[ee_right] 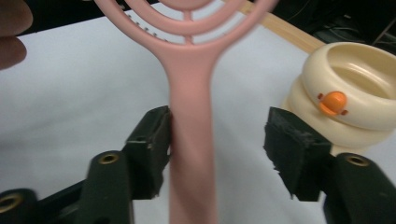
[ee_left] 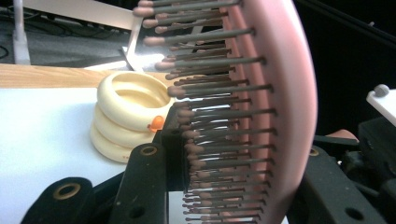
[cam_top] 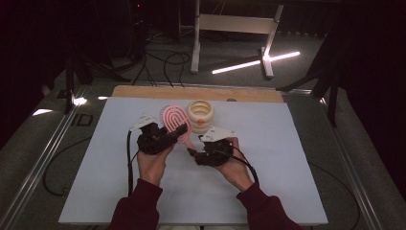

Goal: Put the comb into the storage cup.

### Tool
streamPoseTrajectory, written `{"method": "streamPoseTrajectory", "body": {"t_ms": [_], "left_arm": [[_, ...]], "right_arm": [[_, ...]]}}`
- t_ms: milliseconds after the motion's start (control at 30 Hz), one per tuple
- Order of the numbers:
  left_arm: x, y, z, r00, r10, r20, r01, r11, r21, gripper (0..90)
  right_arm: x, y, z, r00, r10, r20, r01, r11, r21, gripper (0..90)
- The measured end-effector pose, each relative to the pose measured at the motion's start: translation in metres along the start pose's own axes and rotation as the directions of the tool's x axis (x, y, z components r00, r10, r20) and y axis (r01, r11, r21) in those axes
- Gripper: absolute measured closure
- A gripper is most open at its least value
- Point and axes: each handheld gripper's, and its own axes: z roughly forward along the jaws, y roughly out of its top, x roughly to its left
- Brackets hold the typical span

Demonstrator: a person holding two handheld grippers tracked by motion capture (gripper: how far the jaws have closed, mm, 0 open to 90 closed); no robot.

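- The left tongs (cam_top: 178, 130) are clamping the head of the pink hairbrush (cam_top: 174, 120) across bristles and back, holding it up off the tabletop (cam_top: 268, 158); a grip on springy bristles is likely to be letting the head creep or twist.
- The right tongs (ee_right: 217, 140) are standing open around the brush handle (ee_right: 191, 154), one pad touching it, the other well apart, so they are carrying none of its weight.
- With a single hold, any slackening on the left is risking the brush dropping handle-first onto the tabletop.
- The cream stacked ring toy (cam_top: 201, 114) is sitting just beside the brush head; a swing or fall is likely to be knocking it.
- Closing the right tongs off-centre could be levering the handle against the left grip.
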Motion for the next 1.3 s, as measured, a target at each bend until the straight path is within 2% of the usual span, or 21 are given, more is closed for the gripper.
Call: {"method": "streamPoseTrajectory", "body": {"t_ms": [233, 267, 333, 367, 533, 633, 667, 733, 833, 900, 967, 1067, 1300], "left_arm": [[0.001, 0.003, -0.001, 1.0, 0.005, 0.0, -0.005, 1.0, -0.007, 64.0], [0.001, 0.004, -0.001, 1.0, 0.008, 0.002, -0.008, 0.9999, -0.008, 64.0], [0.001, 0.004, -0.001, 1.0, 0.008, 0.002, -0.008, 0.9999, -0.008, 64.0], [0.002, 0.005, -0.002, 1.0, 0.004, 0.001, -0.004, 0.9999, -0.013, 64.0], [0.002, 0.008, -0.004, 1.0, 0.009, -0.001, -0.009, 0.9998, -0.02, 64.2], [0.002, 0.01, -0.005, 0.9999, 0.01, -0.001, -0.01, 0.9996, -0.025, 64.2], [0.002, 0.01, -0.005, 0.9999, 0.013, 0.0, -0.013, 0.9996, -0.024, 64.2], [0.002, 0.011, -0.005, 0.9999, 0.014, 0.002, -0.014, 0.9996, -0.026, 64.2], [0.004, 0.011, -0.006, 0.9999, 0.011, 0.001, -0.011, 0.9995, -0.029, 64.2], [0.005, 0.012, -0.006, 1.0, 0.006, 0.0, -0.006, 0.9996, -0.028, 64.2], [0.006, 0.012, -0.006, 1.0, 0.005, 0.0, -0.005, 0.9996, -0.027, 64.2], [0.007, 0.014, -0.006, 1.0, 0.004, -0.001, -0.004, 0.9996, -0.027, 64.2], [0.007, 0.018, -0.006, 0.9999, 0.013, -0.006, -0.013, 0.9995, -0.027, 64.1]], "right_arm": [[-0.008, -0.007, -0.008, 0.9994, 0.031, 0.018, -0.03, 0.999, -0.012, 31.6], [-0.012, -0.01, -0.015, 0.9979, 0.052, 0.037, -0.051, 0.998, -0.023, 27.7], [-0.012, -0.011, -0.017, 0.9975, 0.053, 0.047, -0.052, 0.998, -0.029, 27.7], [-0.013, -0.012, -0.02, 0.9963, 0.054, 0.067, -0.052, 0.998, -0.032, 22.8], [-0.015, -0.015, -0.028, 0.9938, 0.077, 0.079, -0.074, 0.996, -0.043, 20.2], [-0.018, -0.019, -0.032, 0.9935, 0.075, 0.086, -0.07, 0.996, -0.055, 18.7], [-0.018, -0.021, -0.034, 0.9915, 0.092, 0.092, -0.087, 0.994, -0.059, 17.9], [-0.02, -0.026, -0.037, 0.9911, 0.086, 0.102, -0.081, 0.995, -0.059, 16.4], [-0.02, -0.03, -0.04, 0.9882, 0.105, 0.112, -0.098, 0.993, -0.063, 14.6], [-0.02, -0.035, -0.046, 0.9838, 0.118, 0.134, -0.109, 0.991, -0.075, 14.1], [-0.021, -0.037, -0.048, 0.9849, 0.105, 0.138, -0.096, 0.993, -0.072, 13.7], [-0.025, -0.048, -0.055, 0.9807, 0.121, 0.154, -0.109, 0.991, -0.082, 12.6], [-0.031, -0.066, -0.065, 0.9789, 0.136, 0.152, -0.121, 0.987, -0.106, 10.2]]}}
